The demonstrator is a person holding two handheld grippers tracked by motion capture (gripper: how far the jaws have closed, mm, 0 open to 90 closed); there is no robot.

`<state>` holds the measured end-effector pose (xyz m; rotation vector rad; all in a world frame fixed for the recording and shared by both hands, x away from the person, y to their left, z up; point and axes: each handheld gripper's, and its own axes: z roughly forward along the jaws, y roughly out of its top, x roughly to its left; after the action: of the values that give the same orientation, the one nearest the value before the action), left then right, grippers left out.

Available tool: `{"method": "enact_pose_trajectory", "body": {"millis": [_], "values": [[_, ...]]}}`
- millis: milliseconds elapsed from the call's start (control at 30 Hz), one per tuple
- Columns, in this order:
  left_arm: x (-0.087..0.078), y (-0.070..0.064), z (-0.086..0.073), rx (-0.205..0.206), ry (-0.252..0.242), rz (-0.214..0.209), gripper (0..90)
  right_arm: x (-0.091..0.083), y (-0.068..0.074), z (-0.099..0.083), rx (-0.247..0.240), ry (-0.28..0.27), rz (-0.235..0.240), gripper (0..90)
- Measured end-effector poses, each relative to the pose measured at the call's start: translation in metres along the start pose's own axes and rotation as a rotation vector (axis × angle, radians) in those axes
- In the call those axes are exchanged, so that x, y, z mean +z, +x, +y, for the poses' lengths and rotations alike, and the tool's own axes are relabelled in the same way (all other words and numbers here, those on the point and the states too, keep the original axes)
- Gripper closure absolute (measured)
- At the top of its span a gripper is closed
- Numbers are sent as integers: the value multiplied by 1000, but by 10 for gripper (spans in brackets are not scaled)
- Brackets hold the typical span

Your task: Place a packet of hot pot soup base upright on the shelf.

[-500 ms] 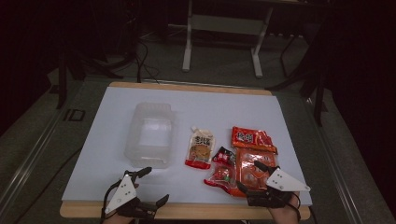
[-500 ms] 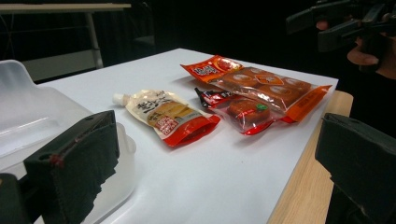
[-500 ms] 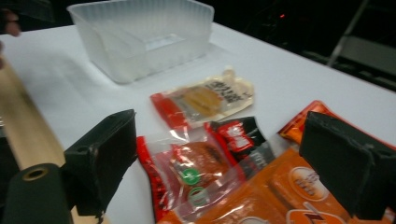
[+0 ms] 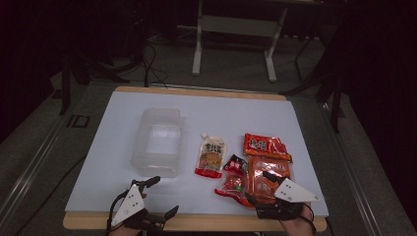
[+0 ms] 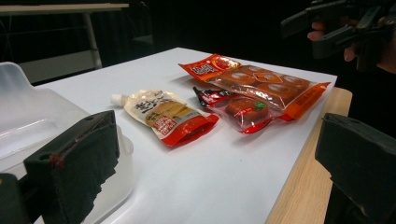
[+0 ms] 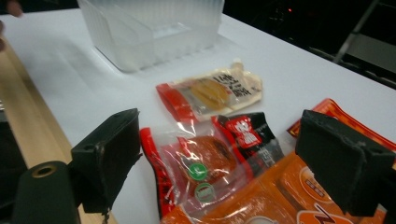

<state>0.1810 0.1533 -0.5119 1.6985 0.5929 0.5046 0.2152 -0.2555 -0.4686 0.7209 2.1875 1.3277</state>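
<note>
A clear plastic tub [image 4: 158,141] stands left of centre on the white table [image 4: 123,113]. To its right lie a cream spout pouch [image 4: 211,155], a small clear-and-red snack pack [image 4: 233,187], a small black-and-red packet [image 4: 237,164], an orange tray pack [image 4: 268,181] and a red packet [image 4: 264,145]. My left gripper [image 4: 166,196] is open at the front edge, just near of the tub [image 5: 28,116]. My right gripper [image 4: 258,186] is open, its jaws low over the small snack pack [image 6: 201,163] and the orange pack [image 6: 280,191], with nothing held.
The table's wooden front edge [image 4: 206,222] runs under both hands. Beyond the far edge a metal frame stand [image 4: 233,29] sits on the dark floor. Bare white surface lies behind the packets and left of the tub.
Both grippers have stayed near the front edge with little visible movement. The packets and the tub lie as before.
</note>
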Motion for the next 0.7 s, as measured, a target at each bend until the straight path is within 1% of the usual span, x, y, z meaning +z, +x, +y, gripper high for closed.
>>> {"method": "enact_pose_trajectory", "body": {"millis": [67,133,233,333,433,467,500,567,633,667,700], "values": [[0,0,0,2,2,0,2,-2,1,3,7,-12,34,117],[0,0,0,3,0,0,2,-3,3,6,-12,-13,50,116],[0,0,0,4,-1,1,2,-7,8,12,-32,-33,89,114],[0,0,0,-4,-5,3,2,-12,12,20,-54,-50,101,112],[-1,0,1,-3,-8,4,2,-19,12,28,-51,-80,123,111],[-1,0,1,-3,-8,4,2,-19,12,28,-51,-80,123,111],[-1,0,1,-2,-9,2,2,-26,10,34,-44,-107,124,111],[0,0,0,-4,-7,-1,2,-30,7,39,-33,-116,126,111],[0,0,0,-2,-6,-2,2,-35,2,45,-45,-131,98,111],[0,0,0,-2,-6,-2,2,-35,2,45,-45,-131,98,111],[0,0,0,-2,-5,-2,2,-40,-5,50,-39,-147,89,109]]}}
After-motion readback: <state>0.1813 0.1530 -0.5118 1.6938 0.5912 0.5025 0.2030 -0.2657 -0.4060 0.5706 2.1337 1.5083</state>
